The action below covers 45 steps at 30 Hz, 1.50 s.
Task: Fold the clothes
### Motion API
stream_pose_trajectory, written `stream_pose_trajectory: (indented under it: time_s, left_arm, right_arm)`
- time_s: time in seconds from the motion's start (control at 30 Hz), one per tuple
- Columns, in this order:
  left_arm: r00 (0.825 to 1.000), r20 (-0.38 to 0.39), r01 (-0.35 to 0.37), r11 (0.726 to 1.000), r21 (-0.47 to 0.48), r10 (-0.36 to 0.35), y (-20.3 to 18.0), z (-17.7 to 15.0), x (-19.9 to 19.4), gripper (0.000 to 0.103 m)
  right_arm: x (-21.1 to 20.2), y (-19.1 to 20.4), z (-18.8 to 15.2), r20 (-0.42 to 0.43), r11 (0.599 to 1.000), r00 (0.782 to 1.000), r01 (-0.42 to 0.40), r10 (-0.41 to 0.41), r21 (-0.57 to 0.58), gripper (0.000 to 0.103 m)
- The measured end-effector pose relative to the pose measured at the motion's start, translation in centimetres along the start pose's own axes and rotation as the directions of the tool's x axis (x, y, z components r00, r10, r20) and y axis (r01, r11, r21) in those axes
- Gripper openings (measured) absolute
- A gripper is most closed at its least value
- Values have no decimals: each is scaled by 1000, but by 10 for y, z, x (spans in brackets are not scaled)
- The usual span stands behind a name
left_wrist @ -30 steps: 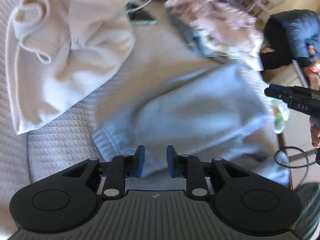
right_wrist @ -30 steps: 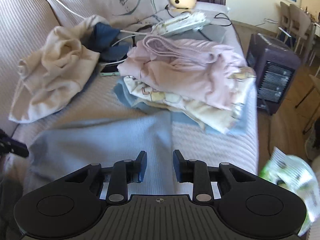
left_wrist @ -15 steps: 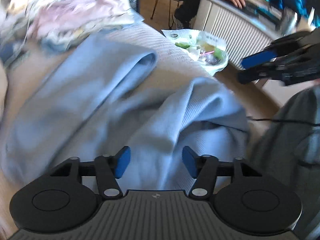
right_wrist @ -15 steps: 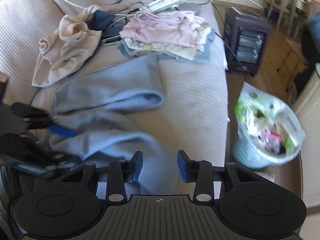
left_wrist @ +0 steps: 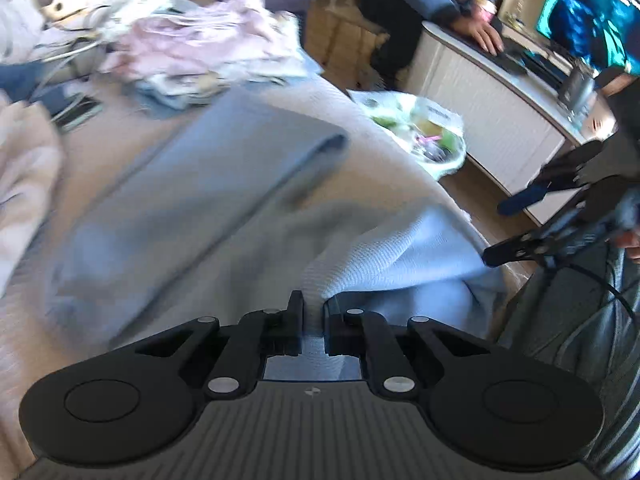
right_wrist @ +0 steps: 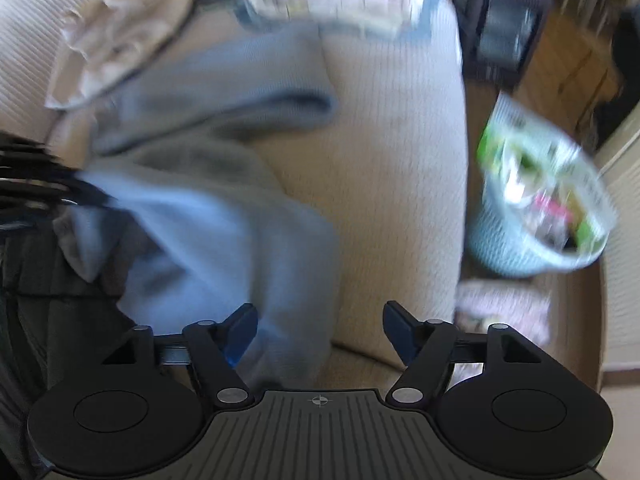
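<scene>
A light blue garment [left_wrist: 192, 200] lies on the beige sofa [left_wrist: 384, 168], one part stretched flat toward the back, the near part bunched at the front edge. My left gripper [left_wrist: 314, 312] is shut on a fold of the blue garment's near edge. My right gripper [right_wrist: 320, 328] is open and empty, its fingers wide apart over the garment's [right_wrist: 208, 232] lower edge at the sofa front. In the left wrist view the right gripper [left_wrist: 520, 224] shows at the right, open. Both views are blurred.
A stack of folded pink and patterned clothes [left_wrist: 208, 52] sits at the sofa's far end. A cream garment [right_wrist: 120, 32] lies crumpled at the left. A bin with a green-printed bag [right_wrist: 548, 200] stands on the floor right of the sofa. A seated person [left_wrist: 432, 4] is beyond.
My left gripper has shut on the blue garment's near edge. My right gripper has opened wider and moved down toward the garment's front edge.
</scene>
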State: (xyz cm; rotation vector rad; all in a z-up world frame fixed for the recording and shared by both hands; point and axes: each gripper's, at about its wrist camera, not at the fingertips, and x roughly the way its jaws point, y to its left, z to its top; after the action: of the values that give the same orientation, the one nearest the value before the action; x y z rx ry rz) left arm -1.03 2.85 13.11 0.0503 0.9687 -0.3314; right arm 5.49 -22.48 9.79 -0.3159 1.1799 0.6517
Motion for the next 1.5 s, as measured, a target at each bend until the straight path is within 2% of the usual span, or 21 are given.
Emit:
stream_pose_trajectory:
  time_s: [0.13, 0.2, 0.23, 0.27, 0.3, 0.4, 0.47, 0.5, 0.57, 0.63, 0.7, 0.73, 0.77, 0.83, 0.97, 1.03, 1.27, 1.3, 1.37, 1.4, 1.5]
  left_arm:
    - [999, -19, -48, 997, -59, 47, 17, -14, -2, 8]
    - [999, -25, -38, 997, -64, 36, 18, -16, 2, 8]
    - [999, -25, -37, 998, -58, 36, 17, -16, 3, 8]
    - [999, -22, -41, 998, -50, 40, 16, -15, 3, 8]
    - [999, -19, -44, 998, -47, 43, 15, -14, 2, 8]
    - [1000, -11, -27, 998, -61, 27, 14, -7, 3, 8]
    - [1000, -9, -20, 997, -69, 19, 12, -4, 5, 8]
    - [1000, -9, -18, 997, -70, 18, 11, -3, 7, 8]
    - [1000, -11, -21, 997, -72, 21, 8, -2, 10, 8]
    - [1000, -12, -27, 997, -76, 27, 7, -2, 10, 8]
    - [1000, -13, -29, 996, -83, 28, 9, -3, 10, 9]
    - [1000, -16, -28, 996, -89, 27, 10, -3, 10, 9]
    - [999, -20, -30, 995, -93, 29, 12, -4, 9, 9]
    - [999, -27, -38, 995, -94, 35, 15, -4, 10, 9]
    - [998, -35, -47, 994, -97, 44, 16, -4, 12, 9]
    - [998, -38, -51, 994, -94, 47, 16, -5, 14, 9]
    - [998, -41, -58, 993, -106, 54, 15, -7, 17, 9]
    - [998, -42, -58, 992, -109, 53, 15, -8, 17, 9]
    - [998, -45, -56, 991, -119, 51, 17, -9, 16, 9]
    - [998, -45, -53, 991, -124, 48, 17, -9, 16, 9]
    - [998, -45, -38, 991, -132, 32, 18, -9, 15, 9]
  right_arm:
    - [25, 8, 16, -52, 1000, 999, -16, 16, -7, 71]
    - [32, 11, 19, -49, 1000, 999, -16, 16, -19, 50]
    - [35, 12, 20, -49, 999, 999, -8, 6, -39, 20]
    - [37, 12, 22, -60, 999, 998, 22, -25, -49, 4]
    - [36, 13, 24, -56, 997, 997, 52, -56, -64, 0]
    - [15, 7, 35, 62, 968, 978, 208, -201, -142, 0]
    - [-8, -10, 51, 128, 957, 959, 268, -254, -113, 0]
    - [-18, -17, 58, 147, 958, 956, 270, -255, -97, 0]
    - [-36, -30, 69, 150, 977, 970, 204, -193, -63, 0]
    - [-36, -34, 72, 101, 994, 990, 98, -94, -37, 6]
    - [-29, -31, 68, 70, 999, 997, 38, -36, -27, 28]
    - [-23, -28, 65, 58, 999, 998, 21, -19, -32, 64]
    - [-18, -24, 60, 69, 999, 997, 24, -21, -42, 86]
    - [-8, -10, 48, 79, 995, 997, 16, -8, -104, 86]
    - [6, 10, 34, -7, 980, 999, -50, 50, -190, 86]
    - [4, 15, 29, -11, 968, 997, -75, 74, -238, 86]
    - [42, 22, 24, -136, 972, 988, -104, 76, -209, 84]
    - [47, 23, 25, -154, 974, 984, -122, 93, -191, 79]
    - [53, 25, 26, -178, 975, 975, -161, 133, -152, 41]
    - [54, 25, 27, -182, 975, 971, -182, 156, -131, 38]
    - [43, 27, 26, -150, 974, 981, -146, 121, -172, 20]
